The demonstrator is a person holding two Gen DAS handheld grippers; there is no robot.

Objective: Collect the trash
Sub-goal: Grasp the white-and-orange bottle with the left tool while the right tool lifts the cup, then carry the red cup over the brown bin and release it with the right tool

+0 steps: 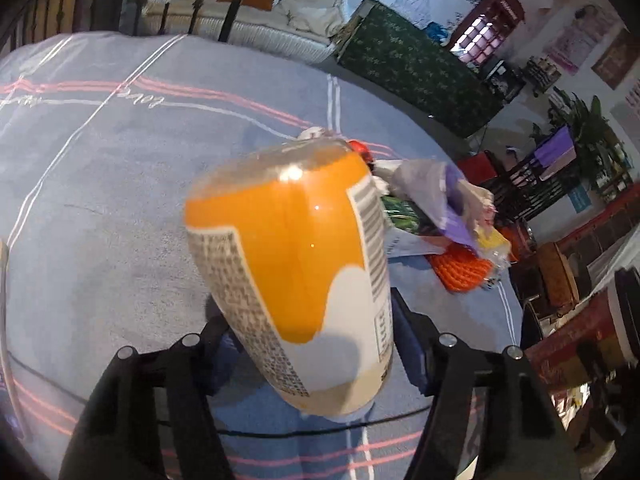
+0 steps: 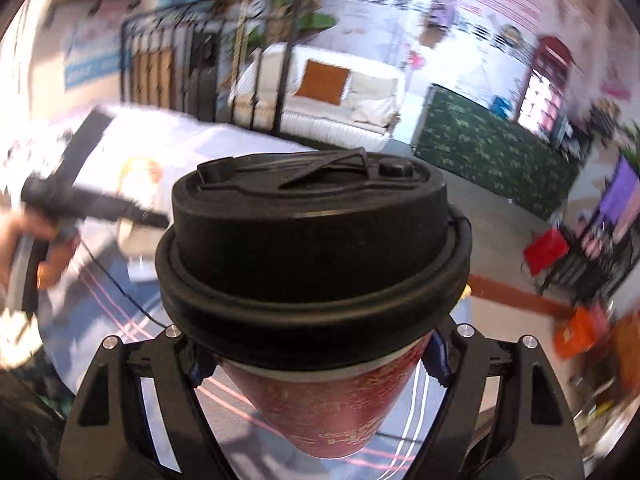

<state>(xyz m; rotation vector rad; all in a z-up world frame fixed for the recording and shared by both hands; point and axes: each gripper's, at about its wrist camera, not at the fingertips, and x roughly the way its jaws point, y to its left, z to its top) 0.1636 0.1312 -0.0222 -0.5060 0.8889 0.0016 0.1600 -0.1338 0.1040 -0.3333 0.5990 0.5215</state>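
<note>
1. The left gripper (image 1: 308, 344), black two-finger tool, is closed on an orange-and-white labelled plastic bottle (image 1: 296, 264); a finger stands against each side of the bottle's lower body, and the bottle is lifted clear of the surface beneath it.
2. The right gripper (image 2: 316, 356), of the same black build, is closed on a red patterned paper cup (image 2: 332, 404) fitted with a black plastic lid (image 2: 312, 248); its blue-padded fingers (image 2: 436, 360) press the cup wall just under the lid rim. The cup stands upright in the grip.
3. Beneath both tools lies a grey-blue bedspread with pink and white stripes (image 1: 100, 200).
4. A heap of remaining litter (image 1: 436, 216) rests on the bedspread beyond the bottle: a purple-and-white wrapper, a green packet, an orange knitted piece. Items overlap; individual contact cannot be resolved.
5. In the right wrist view, a person's hand (image 2: 28, 240) appears at the left edge, blurred, holding the left tool's handle.
6. A white sofa with an orange cushion (image 2: 344, 92) stands beyond the bed.
</note>
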